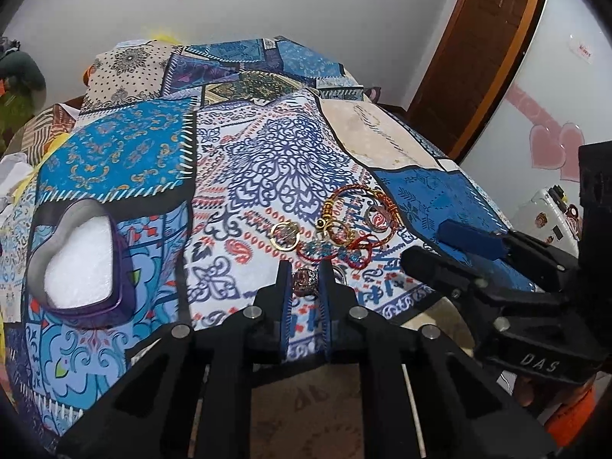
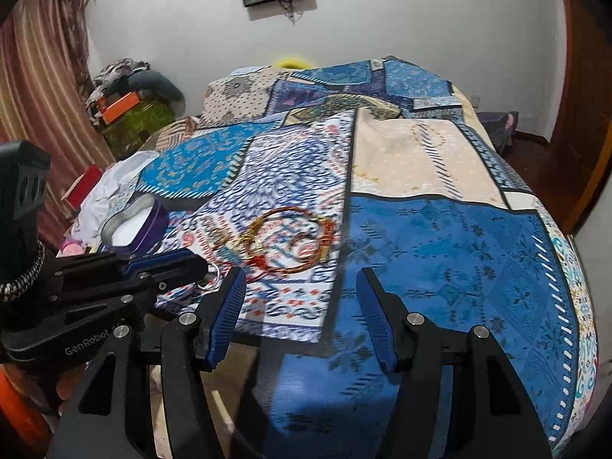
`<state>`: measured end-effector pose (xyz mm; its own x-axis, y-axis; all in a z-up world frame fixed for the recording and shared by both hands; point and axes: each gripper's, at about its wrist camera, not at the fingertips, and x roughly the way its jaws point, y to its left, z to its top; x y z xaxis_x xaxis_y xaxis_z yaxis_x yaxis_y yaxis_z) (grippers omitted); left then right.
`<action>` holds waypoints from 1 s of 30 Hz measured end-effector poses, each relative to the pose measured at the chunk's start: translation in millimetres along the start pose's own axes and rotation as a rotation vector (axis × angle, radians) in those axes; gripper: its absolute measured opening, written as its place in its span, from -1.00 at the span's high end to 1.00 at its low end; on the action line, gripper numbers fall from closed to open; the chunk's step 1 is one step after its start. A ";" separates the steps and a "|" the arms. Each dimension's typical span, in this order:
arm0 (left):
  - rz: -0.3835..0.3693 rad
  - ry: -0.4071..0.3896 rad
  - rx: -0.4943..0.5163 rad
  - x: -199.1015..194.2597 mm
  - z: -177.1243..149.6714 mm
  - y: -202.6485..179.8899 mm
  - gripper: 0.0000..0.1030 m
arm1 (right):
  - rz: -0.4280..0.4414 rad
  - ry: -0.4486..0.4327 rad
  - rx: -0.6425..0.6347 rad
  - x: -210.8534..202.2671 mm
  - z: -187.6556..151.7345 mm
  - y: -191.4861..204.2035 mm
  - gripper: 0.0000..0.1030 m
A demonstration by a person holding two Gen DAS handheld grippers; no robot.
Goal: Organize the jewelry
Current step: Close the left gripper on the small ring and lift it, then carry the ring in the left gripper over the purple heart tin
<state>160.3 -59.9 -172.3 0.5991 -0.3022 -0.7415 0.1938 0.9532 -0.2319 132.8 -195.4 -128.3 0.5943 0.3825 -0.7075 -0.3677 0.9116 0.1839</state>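
The left gripper (image 1: 305,273) has its jaws drawn close around a small ornate ring (image 1: 305,280), which sits between the fingertips; whether the pads actually press on it I cannot tell. The right gripper (image 2: 300,287) stands with jaws apart and nothing between them. Just beyond the left tips lies the jewelry heap (image 1: 336,229) (bangles, a gold hoop, red thread and blue beads). Well off to the left is a heart-shaped purple box (image 1: 82,256) with a white lining. All rests on a blue patchwork bedspread (image 2: 440,252), white wall and brown door (image 1: 485,38) behind.
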 end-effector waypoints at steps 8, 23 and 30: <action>0.043 -0.034 -0.022 -18.5 -6.8 20.0 0.77 | 0.060 0.045 -0.018 16.6 -0.4 20.2 0.25; 0.033 -0.049 -0.063 -25.8 -14.3 37.4 0.77 | -0.033 0.058 -0.062 38.8 2.9 30.9 0.71; 0.032 -0.058 -0.062 -31.2 -13.1 35.4 0.77 | -0.040 0.043 -0.072 31.2 2.0 30.2 0.87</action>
<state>138.2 -16.7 -165.7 0.6488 -0.2693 -0.7118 0.1263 0.9604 -0.2483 141.7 -155.7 -143.4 0.5788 0.3374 -0.7424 -0.3952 0.9124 0.1066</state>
